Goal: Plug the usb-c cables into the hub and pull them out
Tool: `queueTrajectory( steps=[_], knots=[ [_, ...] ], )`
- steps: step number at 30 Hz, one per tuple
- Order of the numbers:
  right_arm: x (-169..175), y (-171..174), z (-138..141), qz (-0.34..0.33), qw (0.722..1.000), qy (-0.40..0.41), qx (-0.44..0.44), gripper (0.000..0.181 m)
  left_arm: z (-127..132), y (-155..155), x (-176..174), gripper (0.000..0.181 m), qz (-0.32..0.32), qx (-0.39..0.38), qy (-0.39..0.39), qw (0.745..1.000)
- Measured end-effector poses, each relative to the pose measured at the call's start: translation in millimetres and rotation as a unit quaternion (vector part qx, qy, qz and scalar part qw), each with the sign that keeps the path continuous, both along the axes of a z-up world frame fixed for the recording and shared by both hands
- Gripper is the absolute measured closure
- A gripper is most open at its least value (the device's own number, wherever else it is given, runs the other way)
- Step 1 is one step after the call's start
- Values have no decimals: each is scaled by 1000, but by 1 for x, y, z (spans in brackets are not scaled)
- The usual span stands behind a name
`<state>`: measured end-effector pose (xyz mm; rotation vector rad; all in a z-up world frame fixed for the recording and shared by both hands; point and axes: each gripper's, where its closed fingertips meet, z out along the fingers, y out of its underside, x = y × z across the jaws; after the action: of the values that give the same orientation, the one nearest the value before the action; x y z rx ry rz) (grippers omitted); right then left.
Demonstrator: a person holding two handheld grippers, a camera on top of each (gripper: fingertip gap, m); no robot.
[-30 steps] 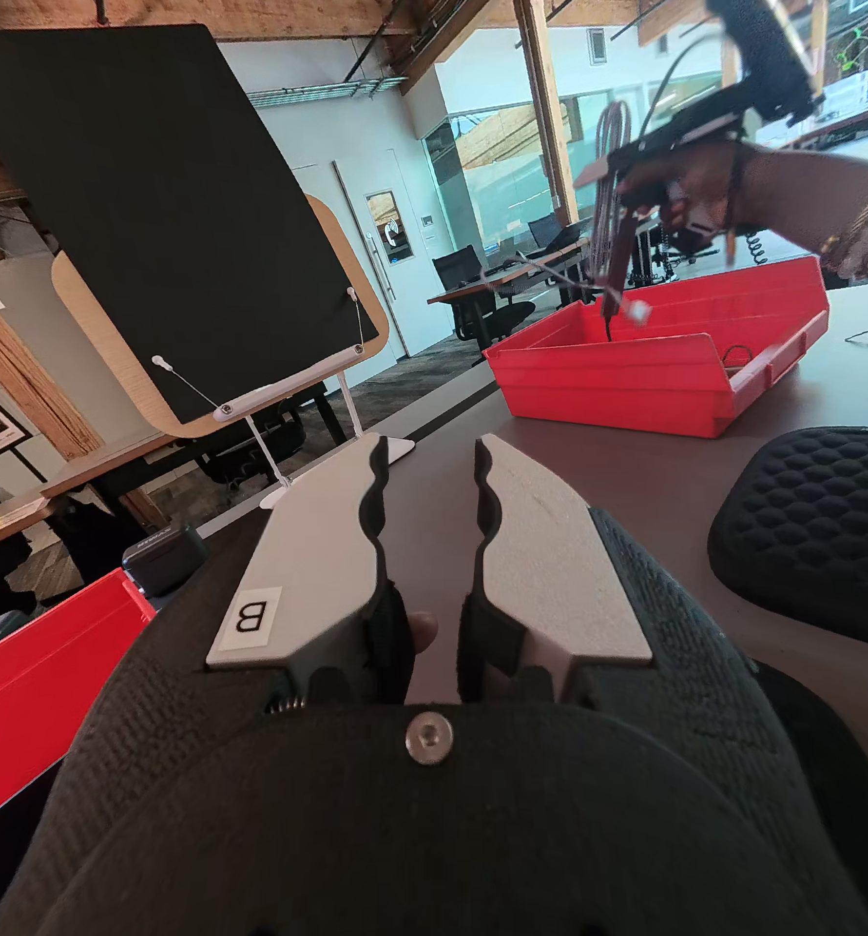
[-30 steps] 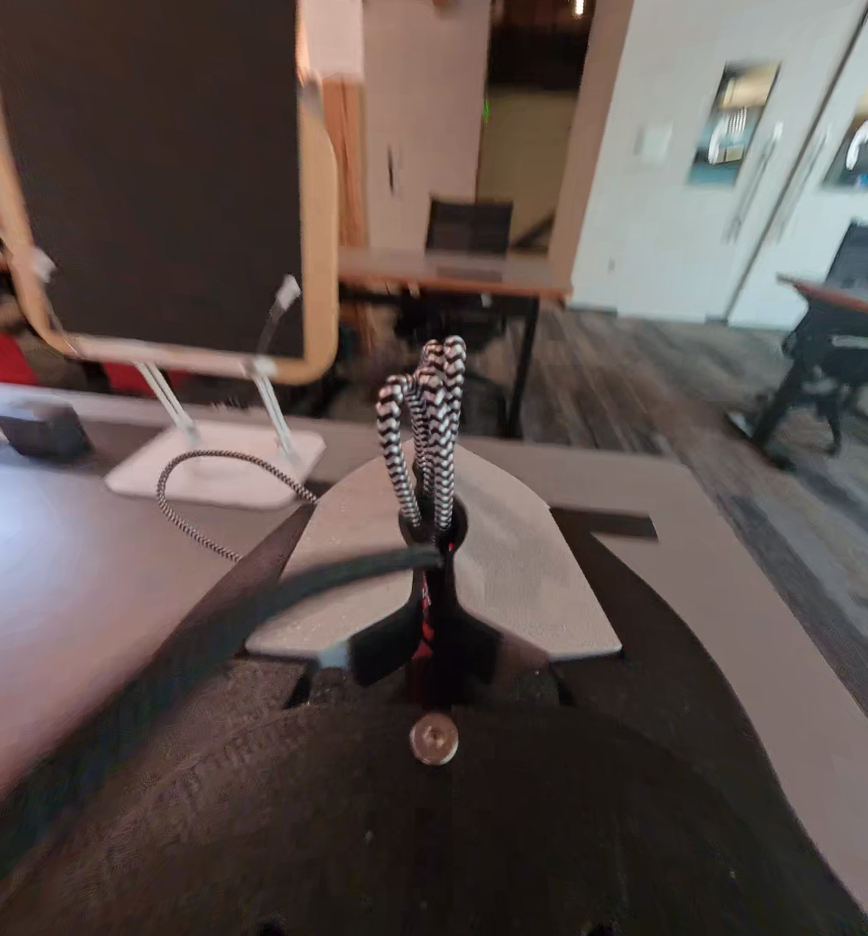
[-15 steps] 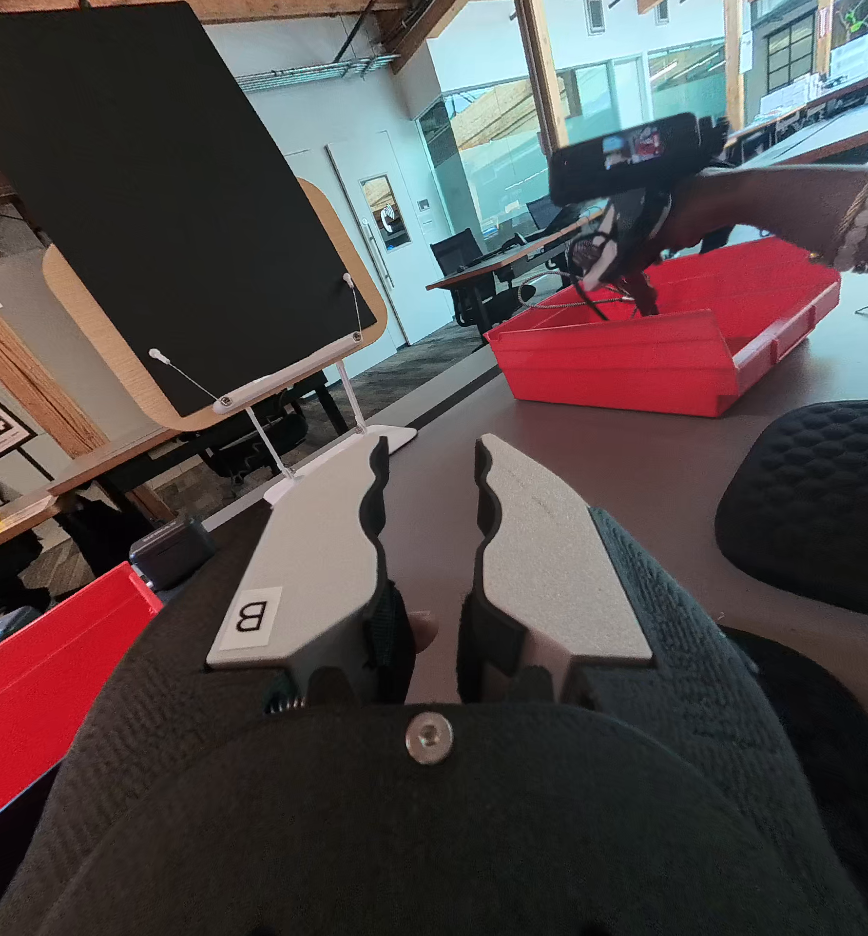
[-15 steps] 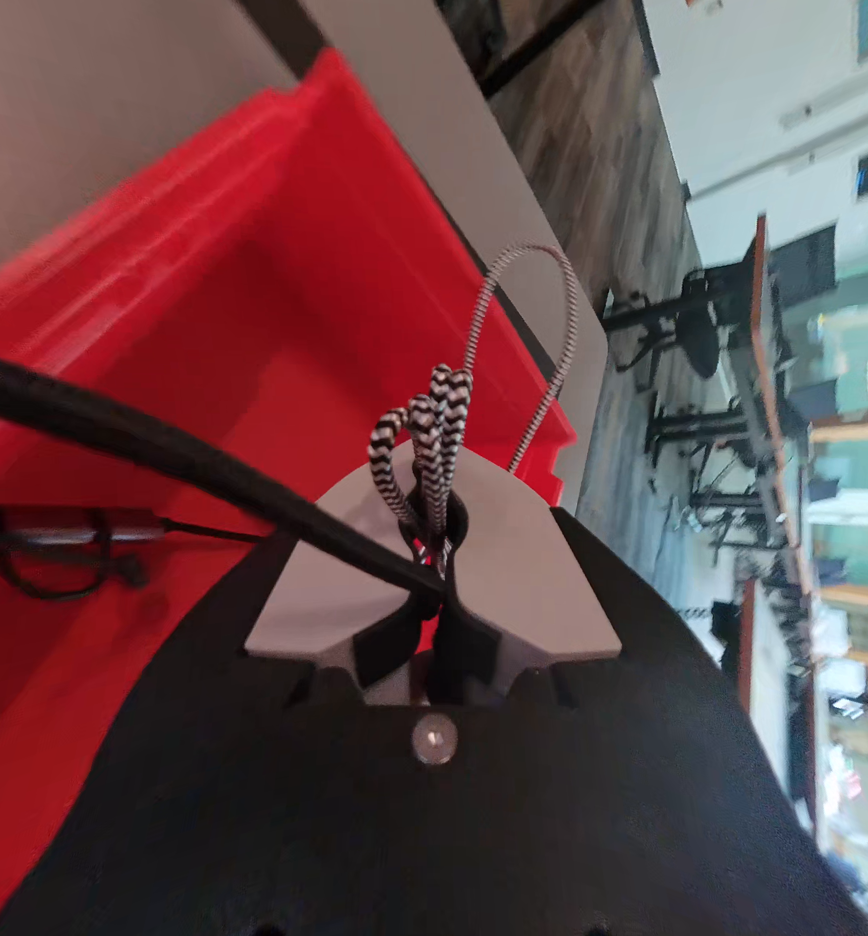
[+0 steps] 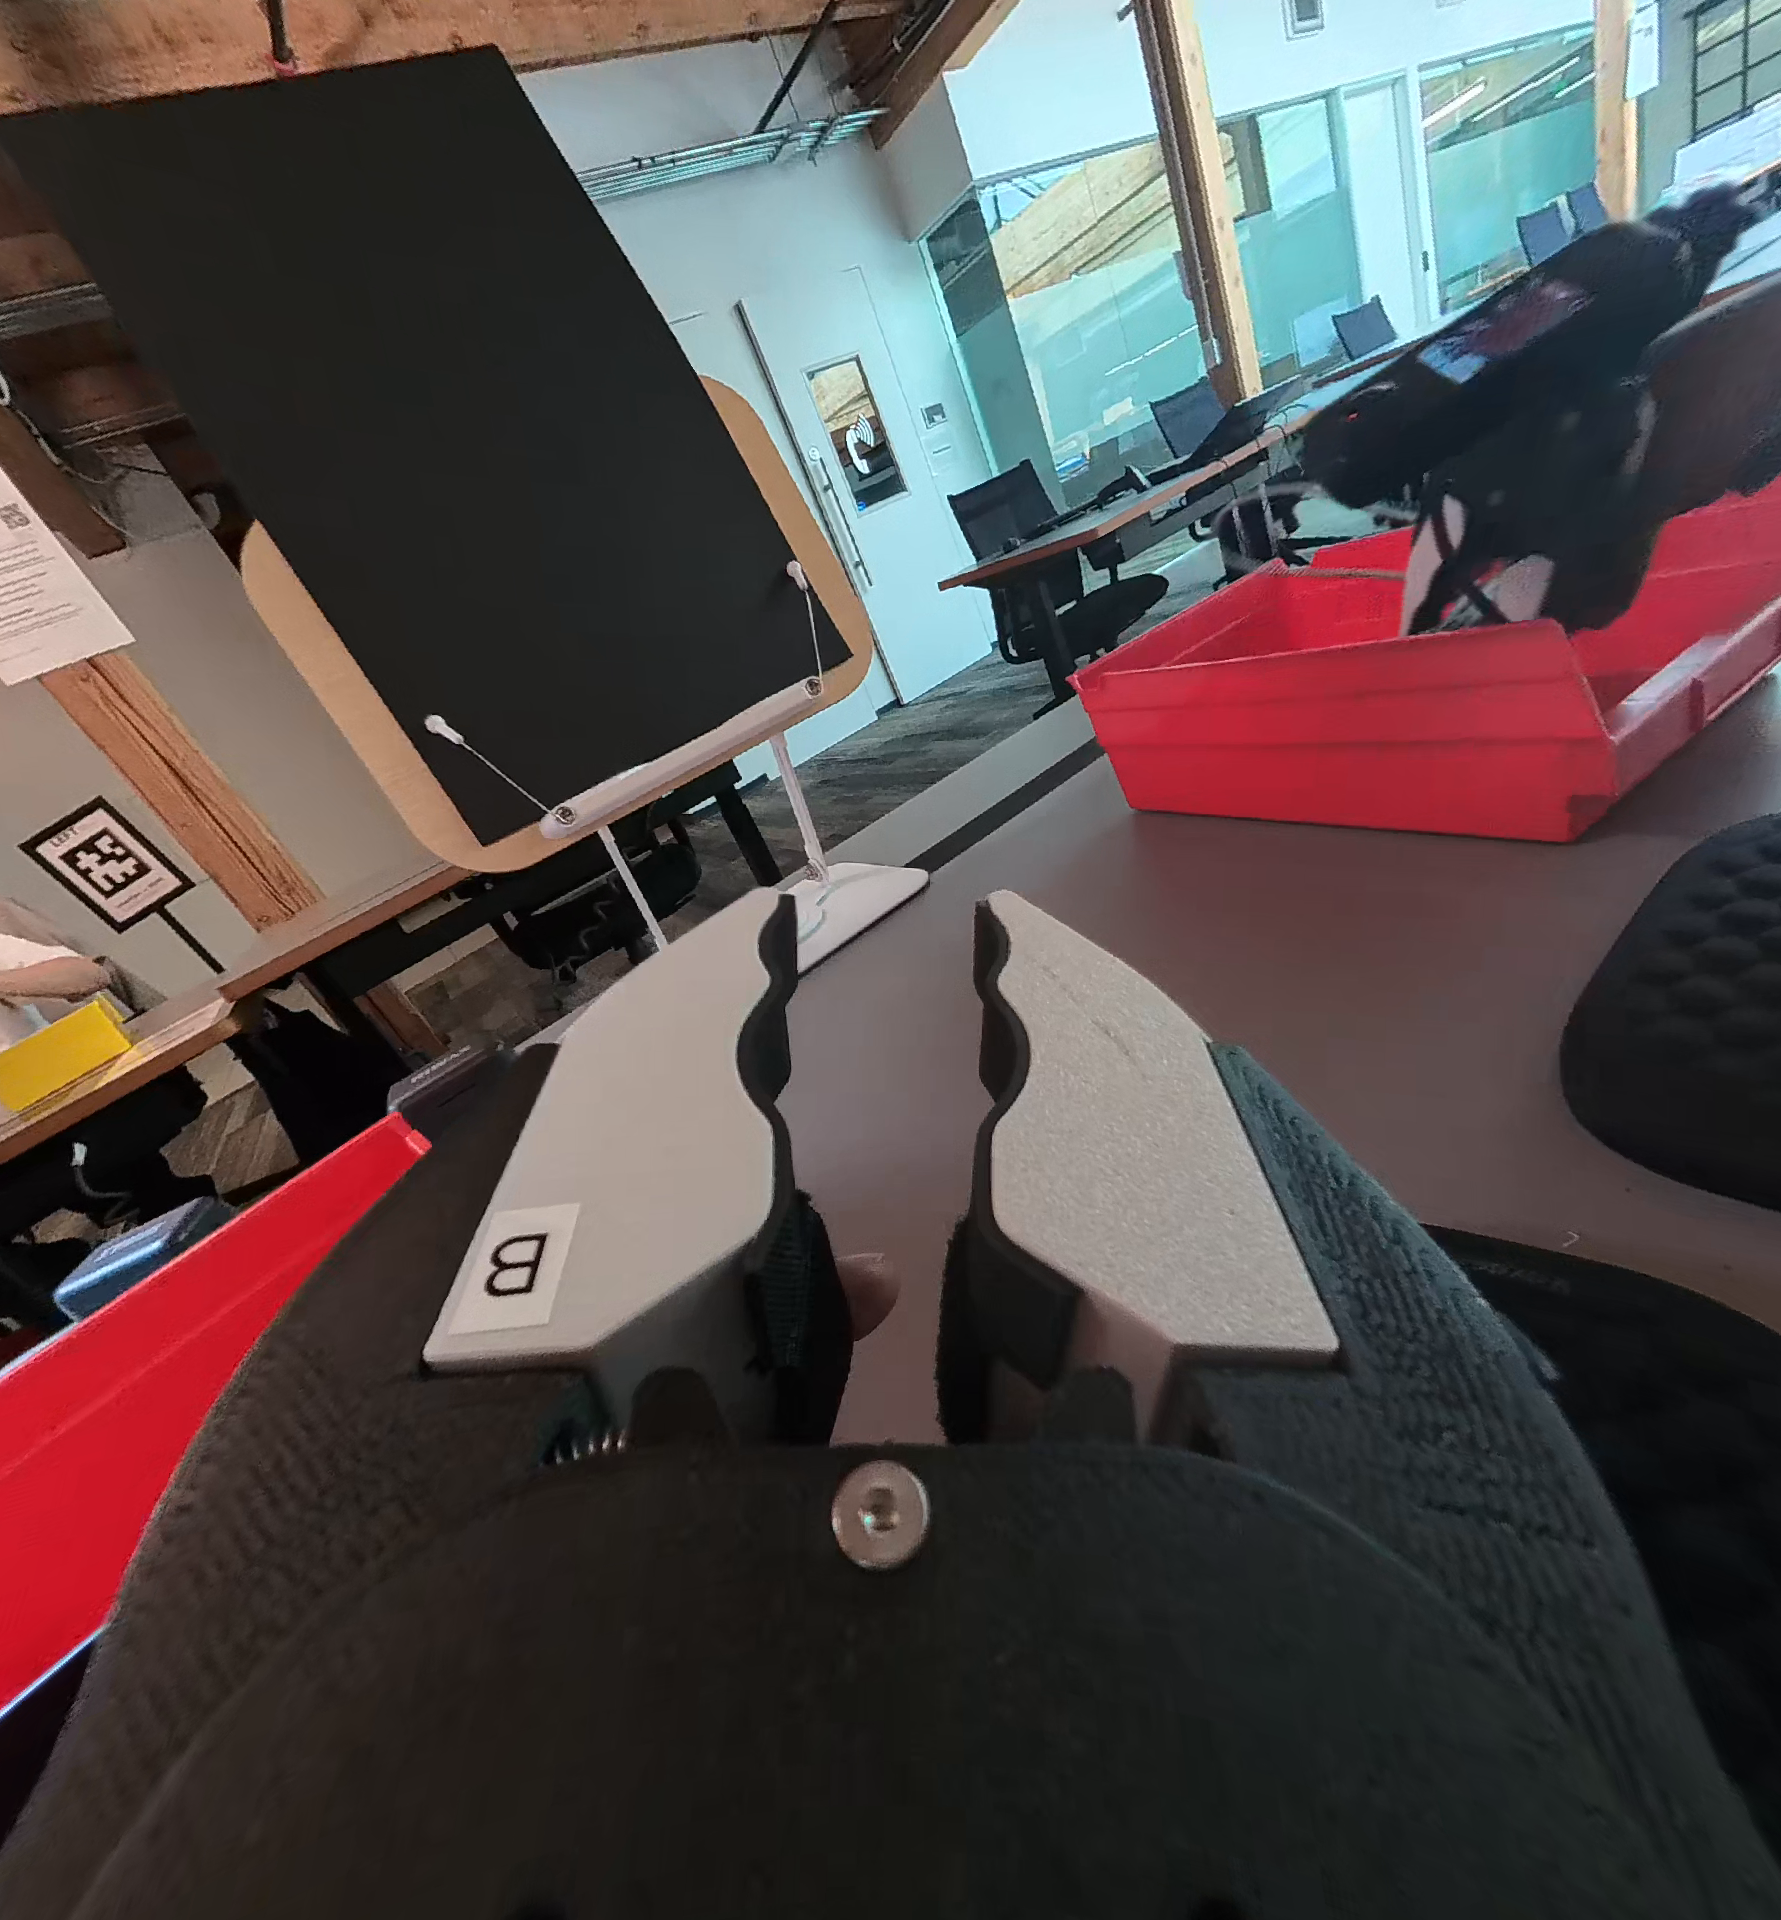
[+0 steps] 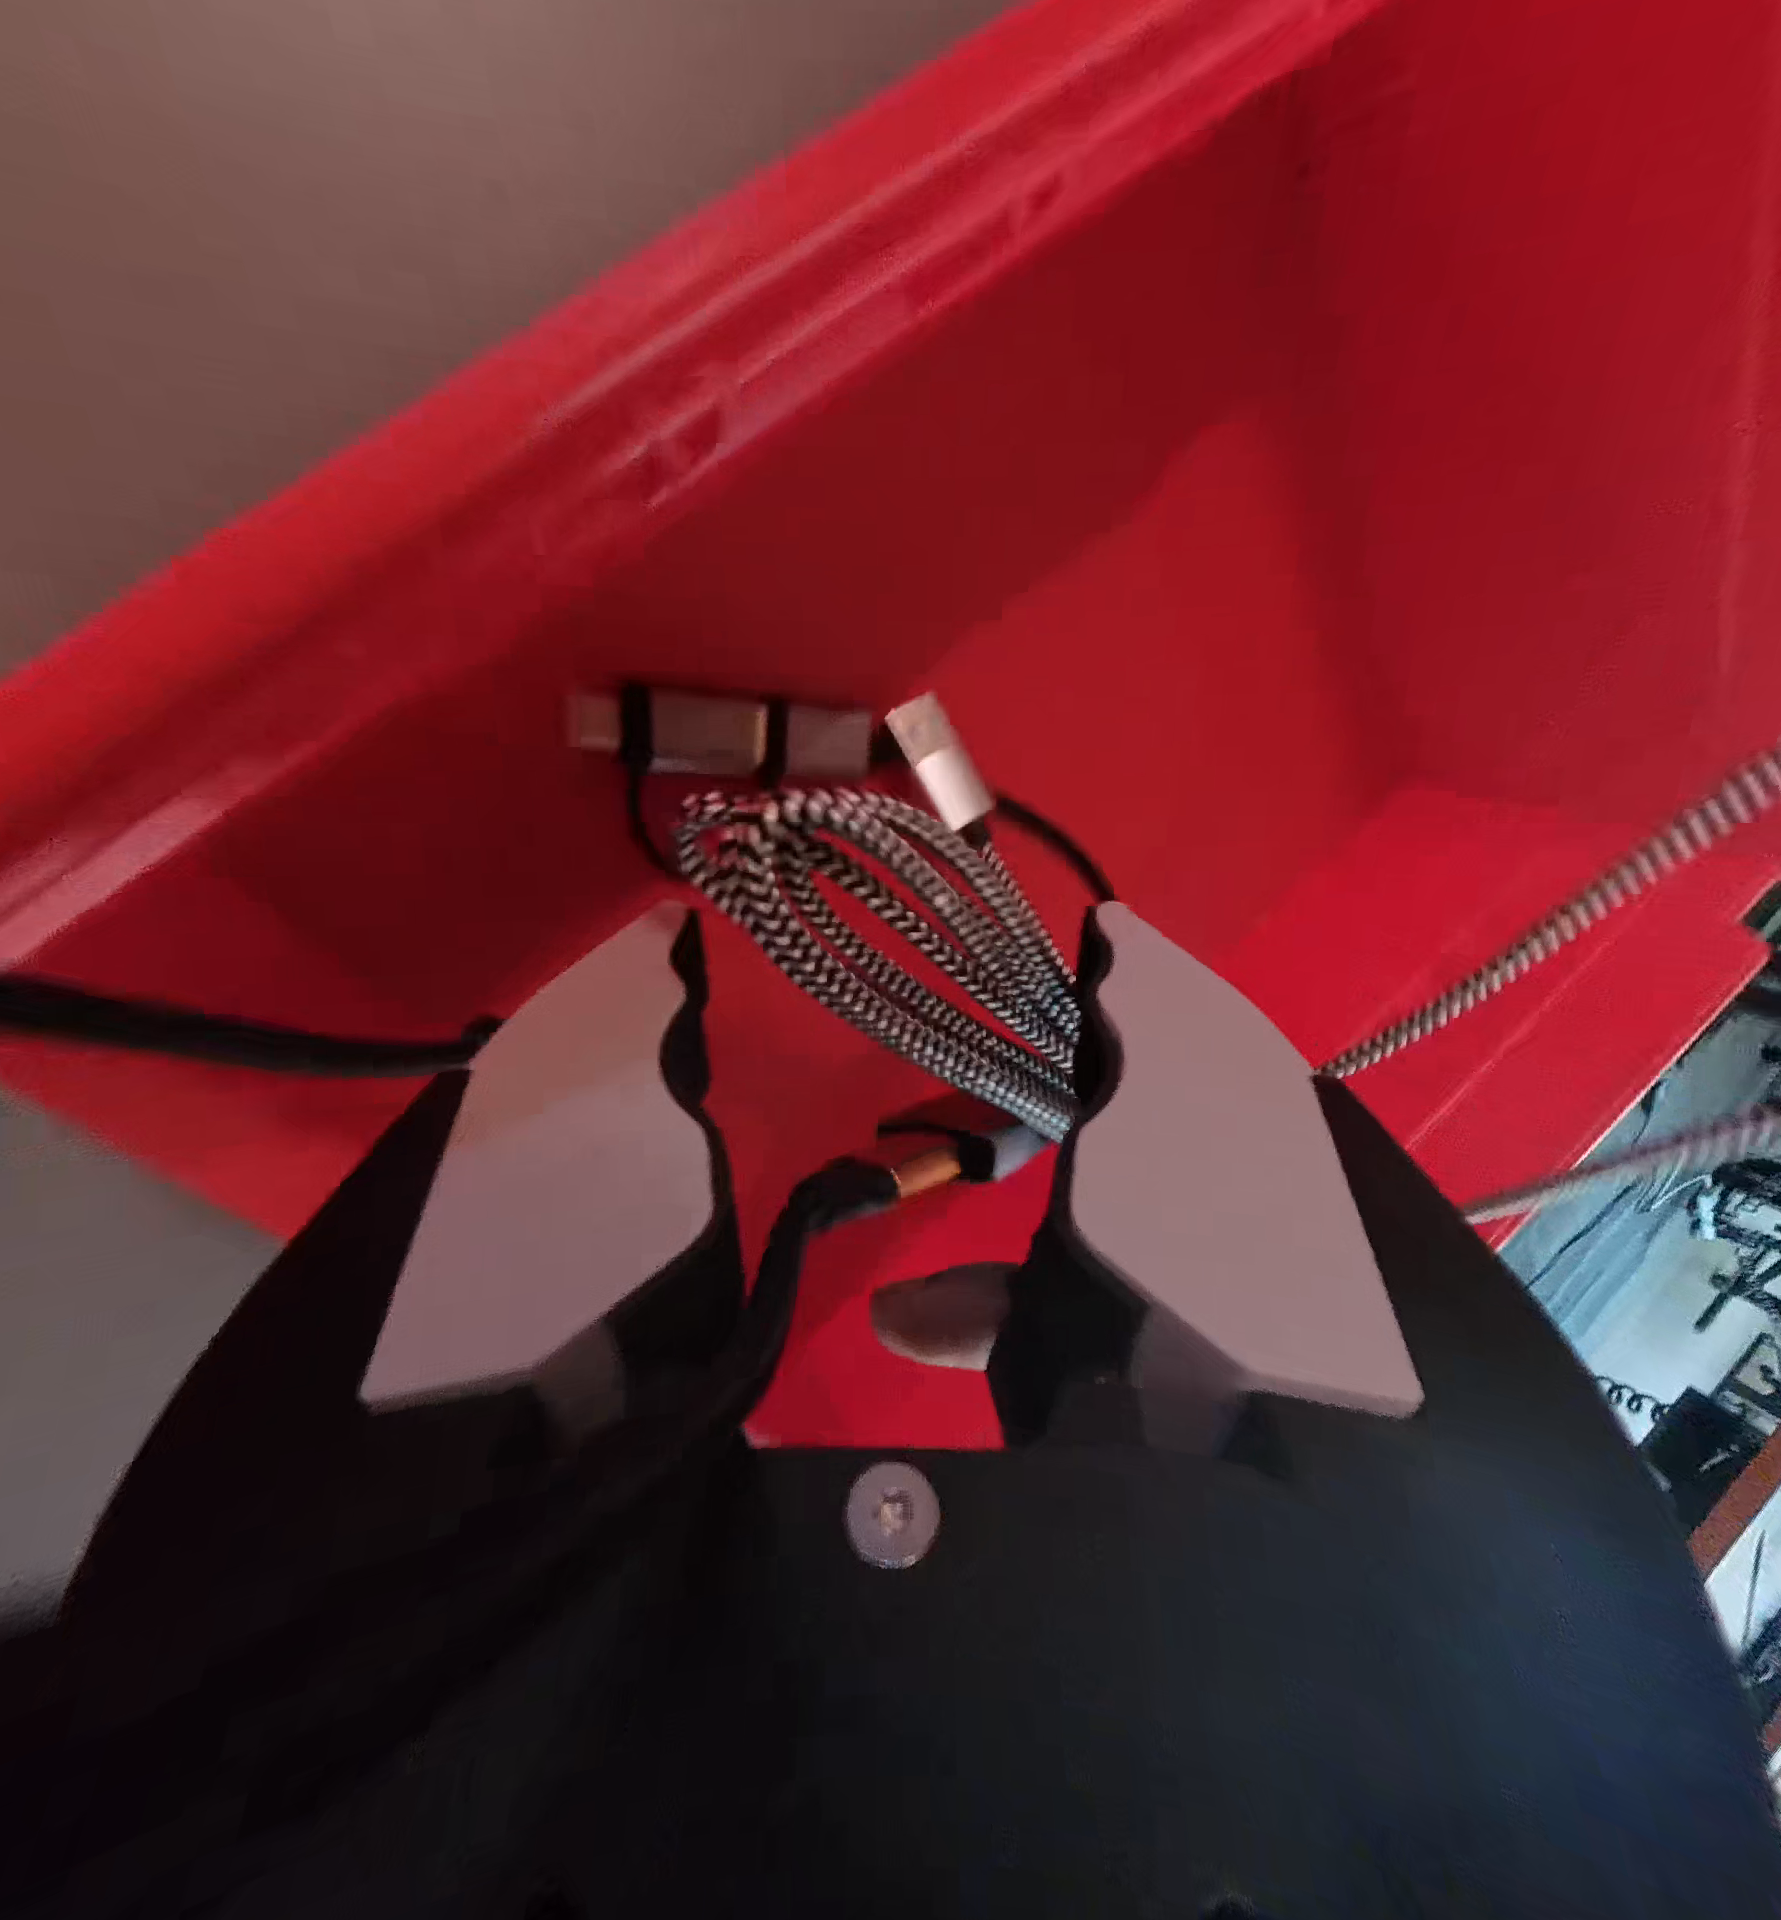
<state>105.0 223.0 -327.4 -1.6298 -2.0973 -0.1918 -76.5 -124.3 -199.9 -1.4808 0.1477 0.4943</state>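
My right gripper (image 6: 891, 920) is open inside the red bin (image 6: 1281, 468), pointing down into it. A coiled black-and-white braided cable (image 6: 896, 914) with a white plug (image 6: 938, 764) lies in the bin between and just beyond my fingertips. A grey hub (image 6: 720, 727) with a thin black cord lies past it by the bin wall. A gold-tipped plug (image 6: 933, 1169) shows between the fingers. My left gripper (image 5: 878, 914) is open and empty, low over the table. In the left wrist view the right gripper (image 5: 1488, 582) dips into the red bin (image 5: 1385, 717), blurred.
A black board on a white stand (image 5: 429, 457) stands at the table's far edge. A black padded mat (image 5: 1717, 1018) lies to the right of my left gripper. Another red bin (image 5: 138, 1351) sits at the left. A thick black cable (image 6: 190, 1029) runs off to the left. One gripper's finger ends stand about 40 centimeters off the other's.
My right gripper has opened and let go of the braided cable, which now lies in the red bin. It tipped further down into the bin. My left gripper has barely moved.
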Motion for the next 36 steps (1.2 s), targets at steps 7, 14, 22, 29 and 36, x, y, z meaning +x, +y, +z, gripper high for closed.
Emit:
queueTrajectory(
  steps=[7, 14, 22, 29, 36],
  knots=[
    [28, -14, 40, -38, 993, 114, -7, 83, 11, -7, 2, 144, -15, 22, -23, 999],
    [25, -30, 148, -52, 865, 498, -39, 52, 30, -15, 3, 101, -48, 78, -72, 993],
    [45, -46, 208, -52, 684, 715, -134, 36, 49, -29, -3, 73, -57, 139, -105, 983],
    [47, -89, 227, -21, 598, 773, -214, 36, 62, -38, -3, 61, -75, 177, -121, 974],
    [55, -128, 112, -20, 845, 479, -236, 128, 60, -39, -1, 62, -82, 166, -115, 976]
  ],
)
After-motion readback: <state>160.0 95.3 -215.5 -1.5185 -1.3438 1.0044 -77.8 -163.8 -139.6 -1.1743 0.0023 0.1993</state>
